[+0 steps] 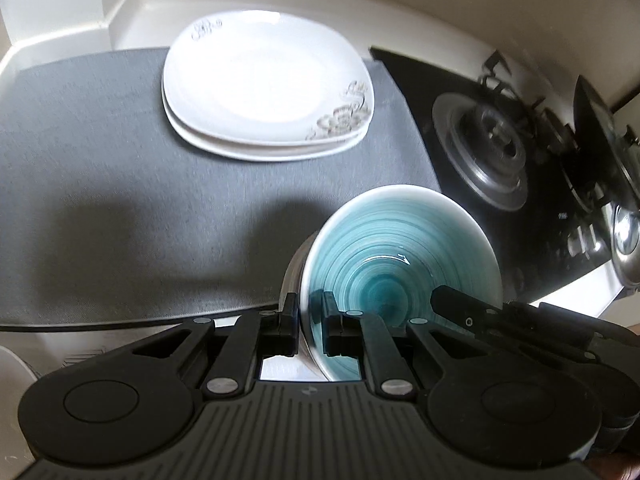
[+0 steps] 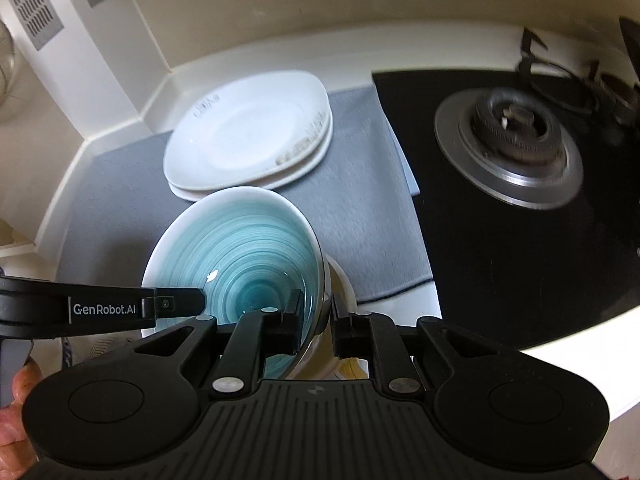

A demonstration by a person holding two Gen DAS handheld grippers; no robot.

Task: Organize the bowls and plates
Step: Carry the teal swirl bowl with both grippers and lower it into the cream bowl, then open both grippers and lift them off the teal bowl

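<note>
1. Left wrist view: the left tongs are clamped on the near rim of a teal bowl, one finger inside and one outside the wall. The bowl is held tilted above the near right edge of a grey mat. The tip of the right tongs reaches in at the bowl's right rim. Two stacked white square plates with floral corners sit at the mat's far side. A black gas hob lies to the right.

2. Right wrist view: the right tongs are nearly closed, pinching the bowl's right rim, one finger inside and one outside. The left tongs come in from the left to the opposite rim. The plates rest on the mat, just behind the bowl, on a white tabletop. The hob's burner is at right.
</note>
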